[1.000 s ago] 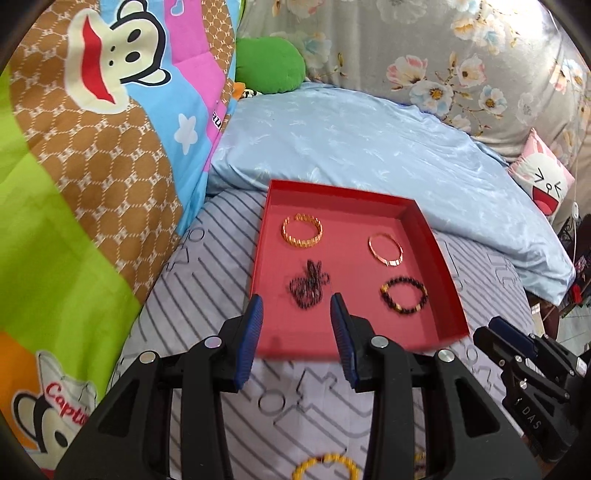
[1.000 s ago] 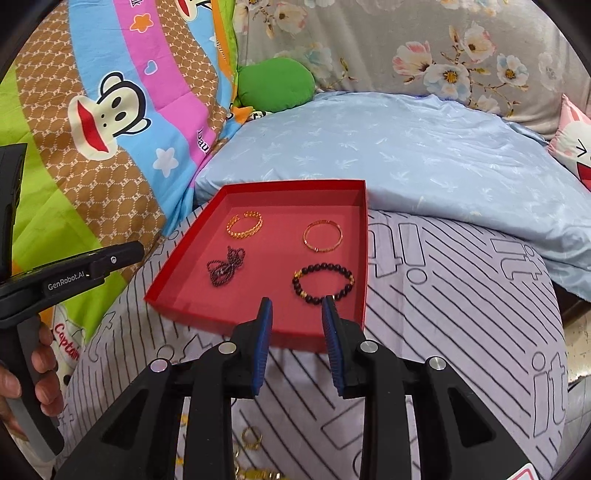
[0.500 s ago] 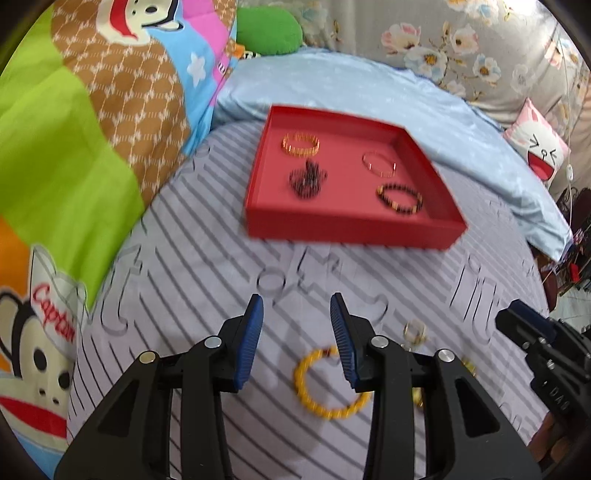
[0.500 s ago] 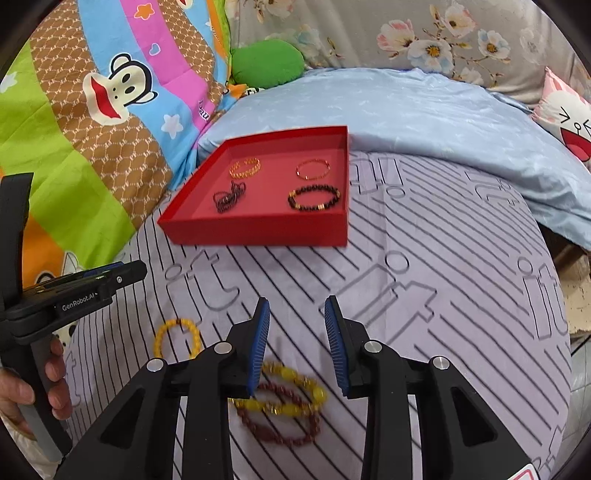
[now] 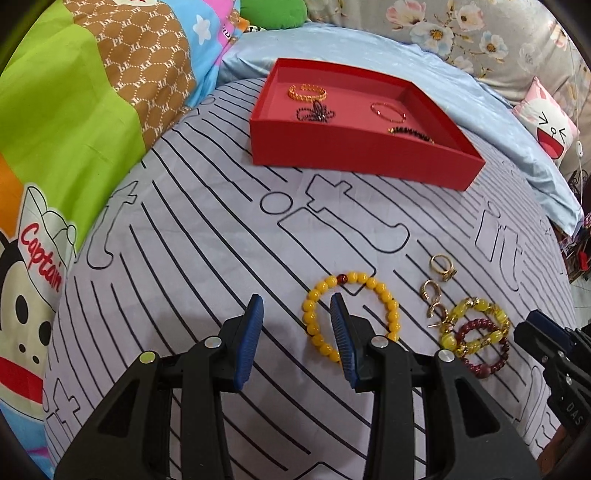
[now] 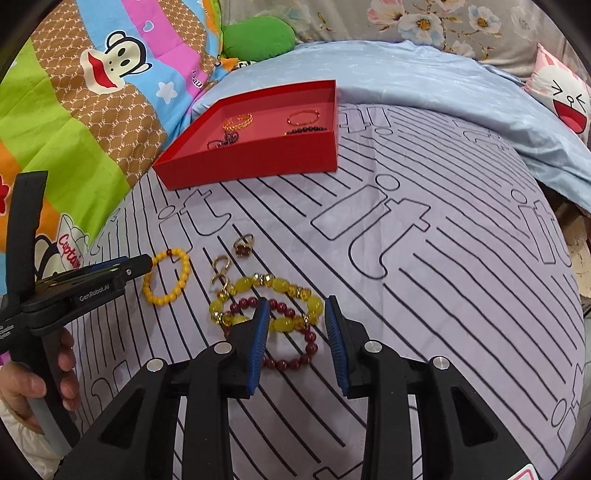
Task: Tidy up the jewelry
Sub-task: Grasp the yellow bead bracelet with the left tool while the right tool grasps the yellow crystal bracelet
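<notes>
A red tray point(image 5: 354, 155) point(image 6: 258, 166) at the far side of the bed holds several bracelets and a dark chain. On the grey striped sheet lie a yellow bead bracelet point(image 5: 384, 295) point(image 6: 177, 284), a large yellow stone bracelet point(image 5: 480, 310) point(image 6: 280, 288) over a dark red bead bracelet point(image 5: 491, 365) point(image 6: 299, 358), two gold rings point(image 5: 441, 266) point(image 6: 243, 245) and a gold earring point(image 5: 430, 291) point(image 6: 221, 267). My left gripper point(image 5: 297, 325) is open, its right finger over the yellow bead bracelet. My right gripper point(image 6: 295, 325) is open above the overlapping bracelets.
A colourful monkey-print quilt point(image 5: 74, 129) rises on the left. A blue pillow point(image 6: 424, 85) and floral cushions point(image 5: 461, 33) lie behind the tray. A white cartoon cushion point(image 6: 565, 96) sits at the right. The bed's edge drops off at the right.
Both grippers have pulled back from the tray and dropped low over the loose jewelry on the sheet. Both stay open.
</notes>
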A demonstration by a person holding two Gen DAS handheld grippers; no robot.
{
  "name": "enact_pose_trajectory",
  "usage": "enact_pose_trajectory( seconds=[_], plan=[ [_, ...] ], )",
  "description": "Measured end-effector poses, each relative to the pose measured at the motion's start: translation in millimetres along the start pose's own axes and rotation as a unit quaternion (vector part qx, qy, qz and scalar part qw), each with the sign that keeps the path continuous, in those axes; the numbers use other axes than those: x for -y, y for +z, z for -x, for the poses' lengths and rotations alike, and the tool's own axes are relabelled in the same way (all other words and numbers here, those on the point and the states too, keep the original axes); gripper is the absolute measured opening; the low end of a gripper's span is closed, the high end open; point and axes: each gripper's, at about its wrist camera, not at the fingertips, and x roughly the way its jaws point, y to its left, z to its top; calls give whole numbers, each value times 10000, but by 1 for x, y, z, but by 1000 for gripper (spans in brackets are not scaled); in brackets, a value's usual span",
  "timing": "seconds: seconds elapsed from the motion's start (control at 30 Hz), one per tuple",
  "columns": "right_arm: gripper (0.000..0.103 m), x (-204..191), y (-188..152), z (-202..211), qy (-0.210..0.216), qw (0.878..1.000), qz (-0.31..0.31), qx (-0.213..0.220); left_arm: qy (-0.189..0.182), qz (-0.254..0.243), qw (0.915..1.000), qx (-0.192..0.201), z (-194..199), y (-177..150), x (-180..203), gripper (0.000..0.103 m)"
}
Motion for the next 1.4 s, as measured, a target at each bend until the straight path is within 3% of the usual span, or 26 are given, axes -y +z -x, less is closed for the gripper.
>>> enact_pose_trajectory(
  seconds=[0.37, 0.43, 0.57, 0.97, 1.2, 1.4],
  plan=[
    [30, 5, -1, -9, -64, 10000, -20, -65, 243, -230, 9994, 79, -9, -3, 10, 32],
    [30, 5, 0, -12, -81, 9999, -6, -64, 267, -284, 9992, 98, -9, -4, 12, 21],
    [30, 6, 3, -18, -109, 9999, 11, -72, 306, -336, 9989, 110, -7, -6, 13, 8],
    [28, 2, 7, -31, -145, 9997, 203, -80, 203, -264, 9994, 59, -1, -15, 10, 8],
    [14, -1, 6, -31, 76, 9997, 159, -175, 179, -258, 9995, 57, -2, -15, 10, 8],
    [14, -3, 9, -31, 116, 9997, 127, -188, 148, -219, 9996, 45, -2, -15, 9, 8]
  ],
)
